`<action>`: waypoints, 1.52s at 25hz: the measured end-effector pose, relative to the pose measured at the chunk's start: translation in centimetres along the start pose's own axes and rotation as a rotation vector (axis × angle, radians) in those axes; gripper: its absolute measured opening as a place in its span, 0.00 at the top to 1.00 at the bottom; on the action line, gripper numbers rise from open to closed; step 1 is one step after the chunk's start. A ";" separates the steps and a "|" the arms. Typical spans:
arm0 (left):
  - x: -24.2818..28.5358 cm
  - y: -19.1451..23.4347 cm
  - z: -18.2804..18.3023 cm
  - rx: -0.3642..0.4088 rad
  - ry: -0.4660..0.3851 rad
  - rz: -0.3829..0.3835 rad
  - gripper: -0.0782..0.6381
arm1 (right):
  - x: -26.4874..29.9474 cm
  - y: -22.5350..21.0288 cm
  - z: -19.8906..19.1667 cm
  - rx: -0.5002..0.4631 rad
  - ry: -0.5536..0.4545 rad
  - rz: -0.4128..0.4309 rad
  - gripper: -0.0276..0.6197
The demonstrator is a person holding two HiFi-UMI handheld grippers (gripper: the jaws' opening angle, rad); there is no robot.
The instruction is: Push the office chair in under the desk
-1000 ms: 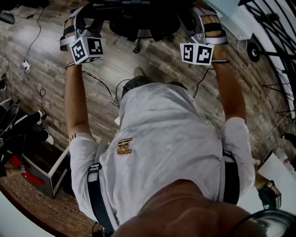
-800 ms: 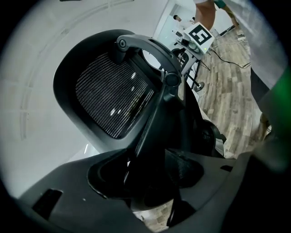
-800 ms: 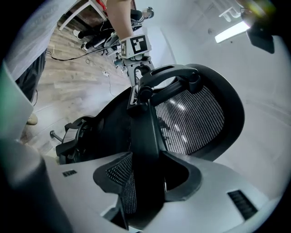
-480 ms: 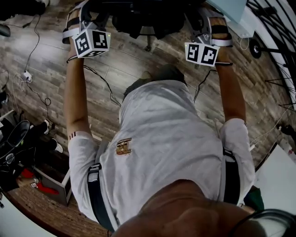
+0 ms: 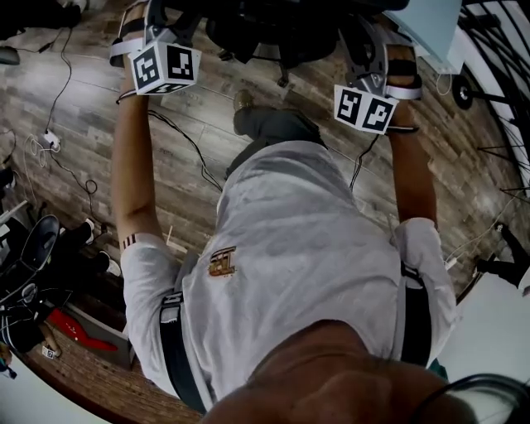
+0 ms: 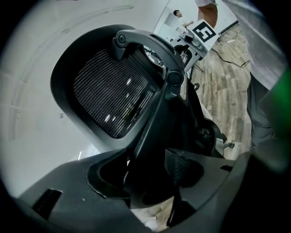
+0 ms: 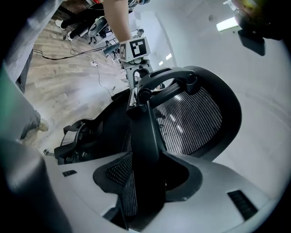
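The black office chair (image 5: 273, 29) stands at the top of the head view, partly cut off by the frame edge. Its mesh back (image 6: 113, 95) fills the left gripper view, with the curved black back frame (image 6: 157, 113) running down between the jaws. My left gripper (image 6: 154, 179) is shut on that frame bar. In the right gripper view the mesh back (image 7: 191, 118) shows again, and my right gripper (image 7: 145, 179) is shut on the frame bar (image 7: 148, 132). In the head view the left gripper (image 5: 157, 25) and right gripper (image 5: 364, 54) reach forward at arm's length. A pale desk corner (image 5: 426, 21) shows top right.
Cables and a power strip (image 5: 47, 137) lie on the wood floor at left. Shoes, bags and a box (image 5: 50, 273) crowd the lower left. A black wire rack and a wheel (image 5: 489, 74) stand at the right. The person's foot (image 5: 243, 101) is set forward behind the chair.
The person has stepped forward. Chair and both grippers have gone ahead together over the floor, toward the desk corner at top right. Both grips are unchanged.
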State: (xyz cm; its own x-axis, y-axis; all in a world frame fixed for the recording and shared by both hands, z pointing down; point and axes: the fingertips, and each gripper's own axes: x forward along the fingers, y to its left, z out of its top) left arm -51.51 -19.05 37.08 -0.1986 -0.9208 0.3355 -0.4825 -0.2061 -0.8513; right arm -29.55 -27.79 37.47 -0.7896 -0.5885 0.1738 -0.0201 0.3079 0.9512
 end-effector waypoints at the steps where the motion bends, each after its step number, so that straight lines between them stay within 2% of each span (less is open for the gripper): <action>1: 0.7 0.7 -1.1 0.002 -0.007 -0.006 0.51 | 1.1 0.1 0.7 0.002 0.004 -0.003 0.64; 6: 3.8 3.9 -6.0 0.008 -0.061 -0.041 0.51 | 6.3 0.3 3.8 0.017 0.041 -0.024 0.64; 12: 6.6 6.8 -8.7 0.026 -0.116 -0.059 0.51 | 10.0 -0.3 5.4 0.026 0.095 -0.056 0.64; 20: 10.1 9.5 -10.7 0.047 -0.175 -0.081 0.51 | 13.8 -1.0 6.2 0.046 0.176 -0.058 0.64; 31: 14.2 11.7 -12.0 0.069 -0.244 -0.100 0.51 | 18.0 -1.9 5.3 0.068 0.310 -0.052 0.64; 38: 16.4 13.2 -12.9 0.077 -0.259 -0.115 0.51 | 20.1 -2.5 5.6 0.078 0.355 -0.062 0.64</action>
State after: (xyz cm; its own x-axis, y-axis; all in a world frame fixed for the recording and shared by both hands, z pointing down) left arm -72.19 -32.63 36.58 0.0831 -0.9418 0.3256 -0.4213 -0.3293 -0.8450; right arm -48.85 -36.21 37.17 -0.5235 -0.8266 0.2068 -0.1191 0.3114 0.9428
